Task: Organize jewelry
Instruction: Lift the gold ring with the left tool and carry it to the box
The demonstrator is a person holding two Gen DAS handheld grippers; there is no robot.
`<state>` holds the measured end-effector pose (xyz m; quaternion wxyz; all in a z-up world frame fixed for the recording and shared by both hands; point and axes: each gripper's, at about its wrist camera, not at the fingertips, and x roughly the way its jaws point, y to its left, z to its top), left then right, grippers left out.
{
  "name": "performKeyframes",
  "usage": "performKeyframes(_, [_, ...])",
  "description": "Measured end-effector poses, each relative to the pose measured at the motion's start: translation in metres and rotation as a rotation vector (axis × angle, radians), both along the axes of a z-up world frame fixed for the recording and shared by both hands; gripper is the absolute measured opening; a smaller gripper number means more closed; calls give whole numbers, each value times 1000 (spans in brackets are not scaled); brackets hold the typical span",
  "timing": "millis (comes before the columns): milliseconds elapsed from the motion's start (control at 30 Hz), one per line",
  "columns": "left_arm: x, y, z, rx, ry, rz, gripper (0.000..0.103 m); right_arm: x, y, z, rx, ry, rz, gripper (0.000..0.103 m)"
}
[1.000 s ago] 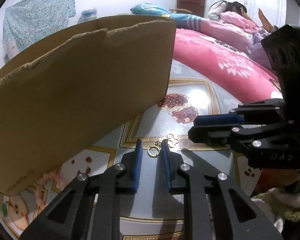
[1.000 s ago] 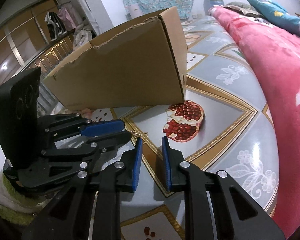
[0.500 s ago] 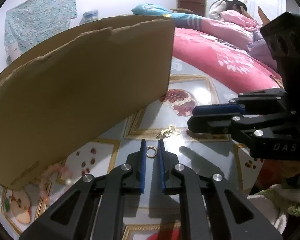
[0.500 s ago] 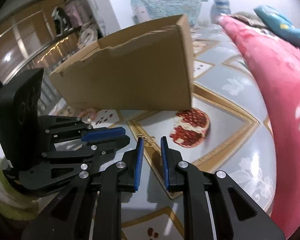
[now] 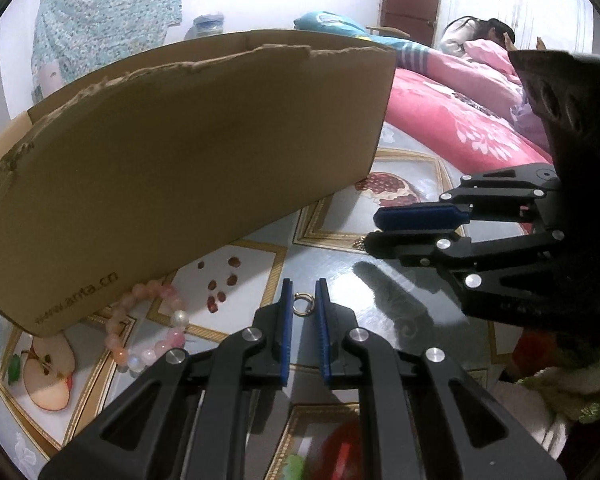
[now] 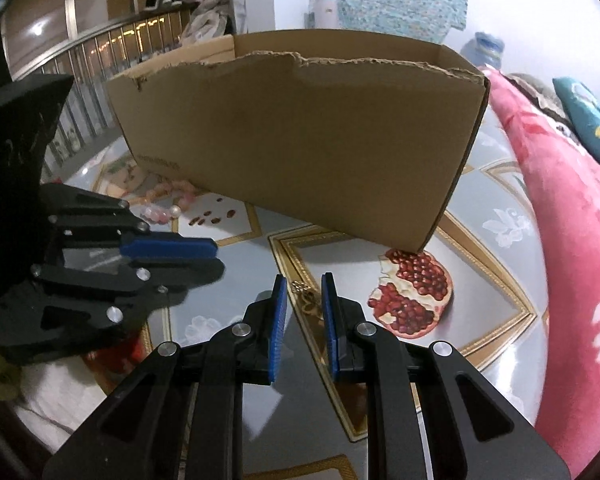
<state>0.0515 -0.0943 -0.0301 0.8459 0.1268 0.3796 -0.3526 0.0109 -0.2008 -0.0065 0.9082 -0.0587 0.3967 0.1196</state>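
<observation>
Left wrist view: a pink bead bracelet [image 5: 140,332] lies on the tabletop [image 5: 380,320] at the near left corner of the cardboard box [image 5: 188,168]. Right of it, the left gripper [image 5: 302,300] has its fingers clenched on a small gold ring [image 5: 302,304]. Farther right, in the right wrist view, the right gripper [image 6: 303,294] has its fingers narrowly parted around a gold earring [image 6: 306,298]; whether they pinch it I cannot tell.
</observation>
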Motion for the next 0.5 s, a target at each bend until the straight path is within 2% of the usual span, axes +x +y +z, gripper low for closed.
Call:
performKeyframes(200, [0, 2, -1, -19, 1, 1, 10, 5, -3, 2, -7, 14, 11, 19])
performKeyframes(367, [-1, 4, -1, -24, 4, 4, 10, 8, 8, -1, -61, 23, 91, 19])
performKeyframes(433, [-1, 6, -1, -24, 4, 4, 10, 8, 10, -4, -76, 26, 108, 15])
performKeyframes(467, [-1, 6, -1, -23, 3, 5, 10, 9, 10, -4, -75, 30, 113, 3])
performKeyframes(500, [-1, 6, -1, -24, 3, 5, 10, 9, 10, -3, -74, 32, 112, 1])
